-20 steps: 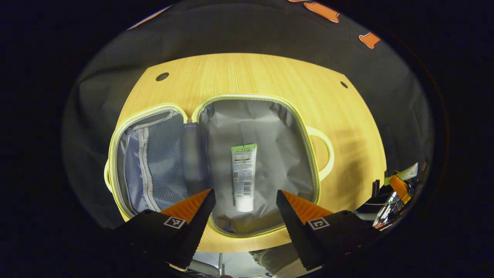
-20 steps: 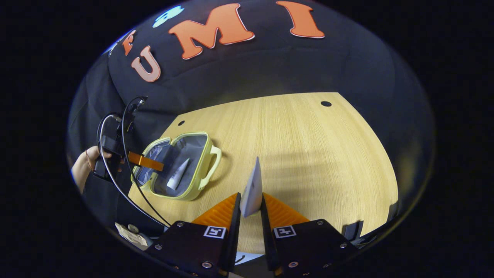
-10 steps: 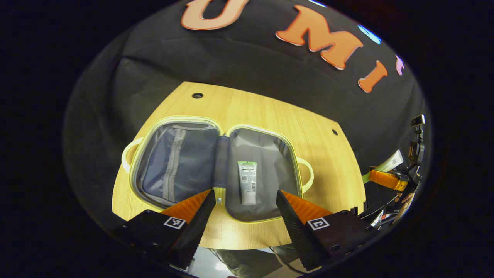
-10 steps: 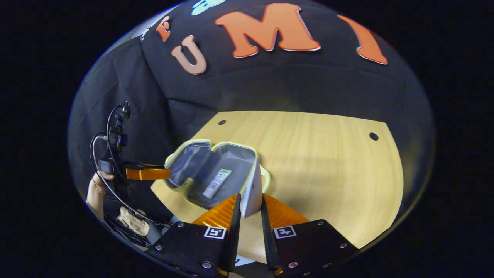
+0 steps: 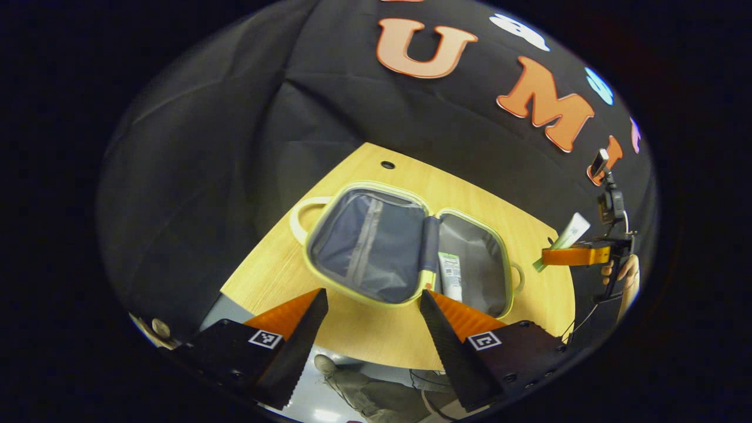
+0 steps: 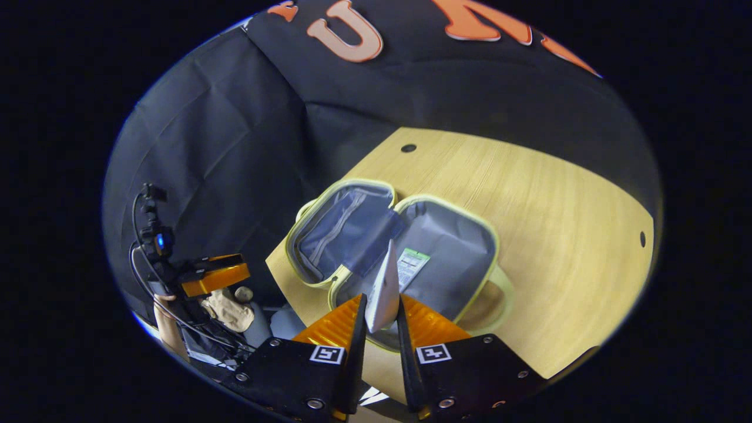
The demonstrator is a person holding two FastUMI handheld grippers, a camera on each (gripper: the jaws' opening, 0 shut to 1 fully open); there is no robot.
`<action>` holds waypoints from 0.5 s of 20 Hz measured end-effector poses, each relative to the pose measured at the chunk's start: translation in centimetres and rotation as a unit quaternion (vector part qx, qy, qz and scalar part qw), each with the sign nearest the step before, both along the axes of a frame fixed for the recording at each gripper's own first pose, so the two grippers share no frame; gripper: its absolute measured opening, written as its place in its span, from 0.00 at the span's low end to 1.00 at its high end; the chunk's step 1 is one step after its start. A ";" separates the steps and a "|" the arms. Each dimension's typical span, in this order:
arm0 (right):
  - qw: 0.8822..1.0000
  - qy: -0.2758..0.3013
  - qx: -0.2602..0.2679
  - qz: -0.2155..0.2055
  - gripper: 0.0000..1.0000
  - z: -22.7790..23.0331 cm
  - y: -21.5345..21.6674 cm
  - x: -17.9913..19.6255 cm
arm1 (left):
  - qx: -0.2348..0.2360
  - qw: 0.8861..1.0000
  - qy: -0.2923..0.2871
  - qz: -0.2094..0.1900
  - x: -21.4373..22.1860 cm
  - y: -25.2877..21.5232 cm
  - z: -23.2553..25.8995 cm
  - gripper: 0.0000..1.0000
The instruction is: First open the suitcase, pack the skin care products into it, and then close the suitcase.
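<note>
**Operator:** Status of the two grippers?

**Technician:** The right gripper [image 6: 380, 314] is clenched on a white tube [image 6: 383, 286], both fingers pressing its lower end. The left gripper [image 5: 372, 322] is released, fingers spread wide with nothing between them, held off the near edge of the table [image 5: 364, 329].

**Operator:** Where are the task items?

**Technician:** The suitcase [image 6: 446, 276] lies open and flat on the table, both halves lining-up. One tube with a green band [image 6: 410, 268] already lies in the plain half; the other half carries a mesh pocket with a zip [image 6: 335, 230]. The held tube hangs above the case, near the hinge.

**Operator:** Procedure for this step?

**Technician:** Lower the tube over the plain half, beside the packed tube – not on top of it – then tilt it flat before opening the fingers (a drop on end would likely let it roll or stand against the wall).

**Operator:** Orientation?

**Technician:** Long axis runs forward along the fingers, away from the camera – thin crimped end outward. The packed tube lies roughly parallel to the hinge; matching that line should let the lid shut cleanly.
</note>
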State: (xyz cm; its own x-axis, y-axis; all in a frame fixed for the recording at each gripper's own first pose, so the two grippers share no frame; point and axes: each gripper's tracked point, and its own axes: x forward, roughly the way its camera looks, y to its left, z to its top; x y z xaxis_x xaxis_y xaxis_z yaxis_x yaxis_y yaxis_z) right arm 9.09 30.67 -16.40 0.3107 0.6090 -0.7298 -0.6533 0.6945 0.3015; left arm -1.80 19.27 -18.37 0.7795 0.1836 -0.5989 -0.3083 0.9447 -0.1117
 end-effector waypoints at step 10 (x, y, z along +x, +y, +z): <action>0.987 0.114 -0.086 -0.079 0.37 -11.1 1.2 2.3 | -0.019 0.996 -0.014 0.088 -7.1 5.4 1.1 0.98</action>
